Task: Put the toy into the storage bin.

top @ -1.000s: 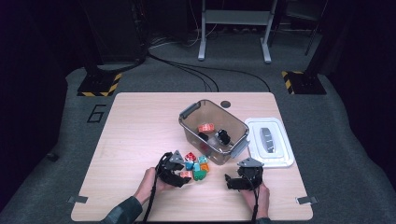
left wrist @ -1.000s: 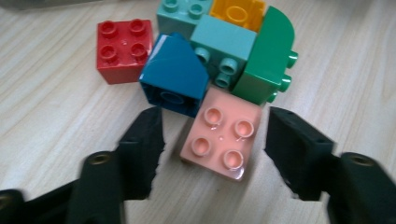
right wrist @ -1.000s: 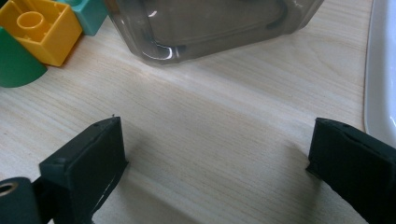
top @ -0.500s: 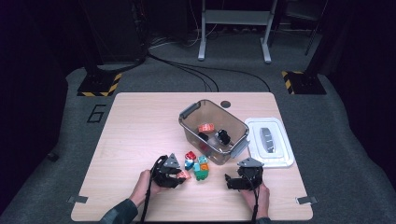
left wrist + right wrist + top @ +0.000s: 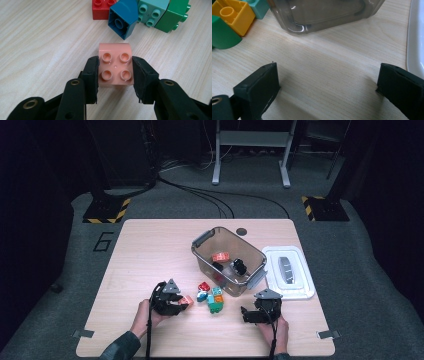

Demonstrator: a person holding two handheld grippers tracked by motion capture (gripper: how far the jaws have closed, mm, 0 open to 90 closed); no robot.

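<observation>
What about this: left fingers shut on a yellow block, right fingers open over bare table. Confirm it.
Wrong colour. The left gripper view shows the left fingers shut on a pink block, not a yellow one. The right fingers are open over bare table, as stated.

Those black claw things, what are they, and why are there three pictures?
They are grabbers: a person holds one in each hand at a wooden table. One picture comes from a camera up high, looking down. The other two come from small cameras riding on the grabbers, looking along their black jaws.

The left gripper is squeezing a pink brick, with a jaw pressed on each side. The right gripper has its jaws wide apart with nothing between them.

On the table lie more bricks: red, blue, teal, green and yellow. Behind them stands a clear bin with a few things inside, and its white lid lies beside it.
</observation>
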